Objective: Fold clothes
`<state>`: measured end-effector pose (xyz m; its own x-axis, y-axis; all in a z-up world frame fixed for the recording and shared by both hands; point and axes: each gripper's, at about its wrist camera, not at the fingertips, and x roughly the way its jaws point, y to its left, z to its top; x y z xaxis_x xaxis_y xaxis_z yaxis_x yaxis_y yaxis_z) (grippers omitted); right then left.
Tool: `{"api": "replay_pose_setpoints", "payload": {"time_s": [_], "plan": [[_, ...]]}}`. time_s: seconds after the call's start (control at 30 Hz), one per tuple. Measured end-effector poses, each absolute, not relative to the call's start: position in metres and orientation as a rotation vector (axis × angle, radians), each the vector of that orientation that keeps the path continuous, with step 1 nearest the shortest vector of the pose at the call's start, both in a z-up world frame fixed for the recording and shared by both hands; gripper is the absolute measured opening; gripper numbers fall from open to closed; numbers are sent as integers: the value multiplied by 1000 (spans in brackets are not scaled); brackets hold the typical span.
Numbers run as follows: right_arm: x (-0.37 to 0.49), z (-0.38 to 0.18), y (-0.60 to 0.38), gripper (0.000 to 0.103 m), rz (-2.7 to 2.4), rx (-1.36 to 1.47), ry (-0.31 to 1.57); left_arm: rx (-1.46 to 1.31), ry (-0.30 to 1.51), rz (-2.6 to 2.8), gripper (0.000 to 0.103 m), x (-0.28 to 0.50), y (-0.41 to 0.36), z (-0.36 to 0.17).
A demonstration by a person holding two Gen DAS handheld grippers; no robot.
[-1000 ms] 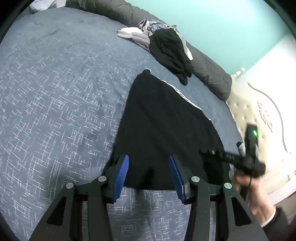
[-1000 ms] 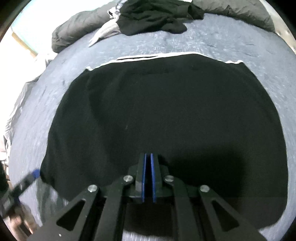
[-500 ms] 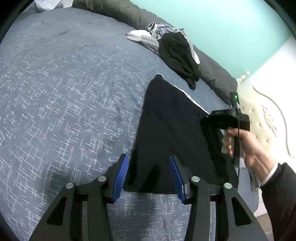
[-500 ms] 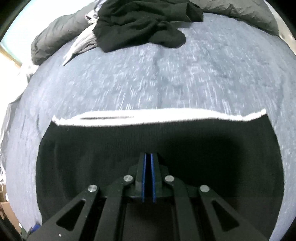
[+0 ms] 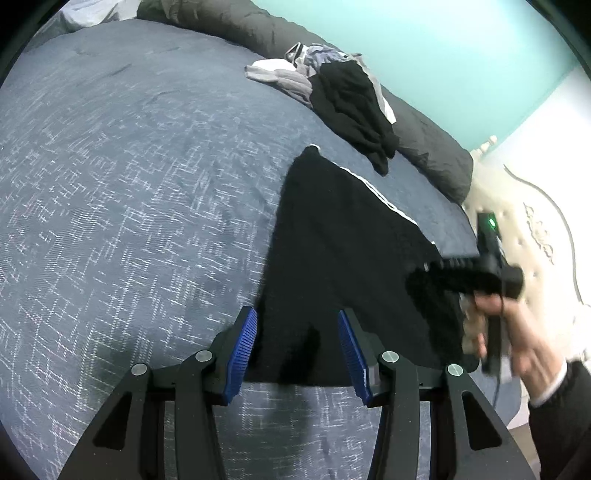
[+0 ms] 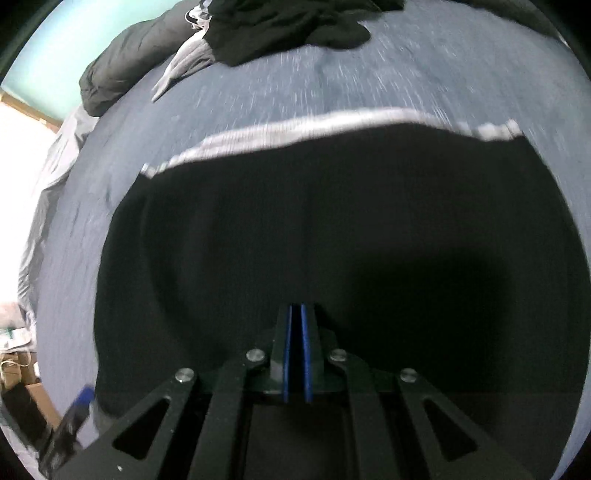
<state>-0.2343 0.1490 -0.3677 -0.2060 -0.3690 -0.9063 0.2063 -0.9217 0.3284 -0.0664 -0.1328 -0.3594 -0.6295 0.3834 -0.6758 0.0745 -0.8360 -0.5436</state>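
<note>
A black garment with a white striped edge (image 5: 343, 236) lies flat on the blue-grey bed; it fills the right wrist view (image 6: 332, 229). My left gripper (image 5: 298, 332) is open and empty, hovering over the garment's near corner. My right gripper (image 6: 296, 314) is shut, its blue pads together over the garment; I cannot tell whether cloth is pinched. In the left wrist view the right gripper (image 5: 436, 271) is held by a hand at the garment's right edge, with black cloth bunched at its tip.
A pile of black and grey clothes (image 5: 343, 92) lies at the far side of the bed, also in the right wrist view (image 6: 273, 29). A dark grey duvet roll (image 5: 424, 147) lines the far edge. A cream tufted headboard (image 5: 535, 251) is at right. Cardboard boxes (image 6: 22, 373) stand beside the bed.
The right gripper swung forward over the garment, then drew back and down toward its right edge. The left gripper stayed open and shifted slightly left.
</note>
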Motion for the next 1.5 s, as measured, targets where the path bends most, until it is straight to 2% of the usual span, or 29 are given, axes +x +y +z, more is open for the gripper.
{"api": "replay_pose_setpoints", "payload": {"time_s": [0.27, 0.53, 0.63, 0.73, 0.83, 0.93, 1.1, 1.5], "plan": [[-140, -366, 162, 5, -2136, 1658, -141, -1257, -786, 2568, 50, -56, -122, -358], [-84, -362, 179, 5, -2115, 1632, -143, -1279, -796, 2590, 50, -45, -122, -361], [-72, -362, 195, 5, -2114, 1600, -237, -1305, -824, 2585, 51, -41, -123, -367], [-68, -349, 213, 5, -2174, 1493, -335, -1323, -887, 2567, 58, -37, -125, -372], [-63, -346, 233, 5, -2227, 1403, -425, -1332, -958, 2535, 59, -37, -125, -376], [-59, -348, 254, 5, -2266, 1322, -517, -1345, -942, 2556, 61, -39, -120, -375], [-59, -357, 290, 5, -2267, 1317, -632, -1365, -1002, 2569, 64, -41, -118, -381], [-66, -357, 310, 5, -2283, 1218, -700, -1314, -1238, 2536, 65, -51, -118, -402]]}}
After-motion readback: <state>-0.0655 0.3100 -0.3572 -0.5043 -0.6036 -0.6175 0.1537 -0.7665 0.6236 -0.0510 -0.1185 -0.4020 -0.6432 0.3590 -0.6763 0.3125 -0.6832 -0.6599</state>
